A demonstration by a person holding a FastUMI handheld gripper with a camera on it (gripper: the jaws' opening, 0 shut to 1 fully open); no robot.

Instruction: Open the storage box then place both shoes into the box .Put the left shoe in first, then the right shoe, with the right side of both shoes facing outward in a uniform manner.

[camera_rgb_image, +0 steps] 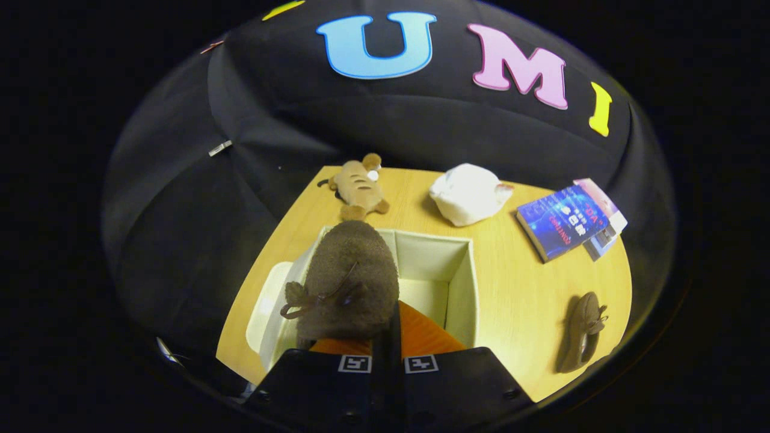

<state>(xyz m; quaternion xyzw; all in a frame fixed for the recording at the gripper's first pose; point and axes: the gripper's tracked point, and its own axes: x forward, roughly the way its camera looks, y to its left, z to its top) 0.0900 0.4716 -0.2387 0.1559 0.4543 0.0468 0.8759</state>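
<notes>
A brown suede shoe [349, 282] with a small bow hangs in my gripper [388, 343], whose fingers are shut on its heel rim. It is held toe away from me over the open cream storage box [463, 282], above the box's left half. The box's lid [264, 307] hangs folded out over the left side. The second brown shoe [582, 332] lies on the wooden table to the right of the box.
Beyond the box on the wooden table [523, 288] lie a plush mouse toy [359, 187], a white bundled cloth [469, 193] and a blue book [562, 221] stacked on another. The table's edges fall off close to the left and right.
</notes>
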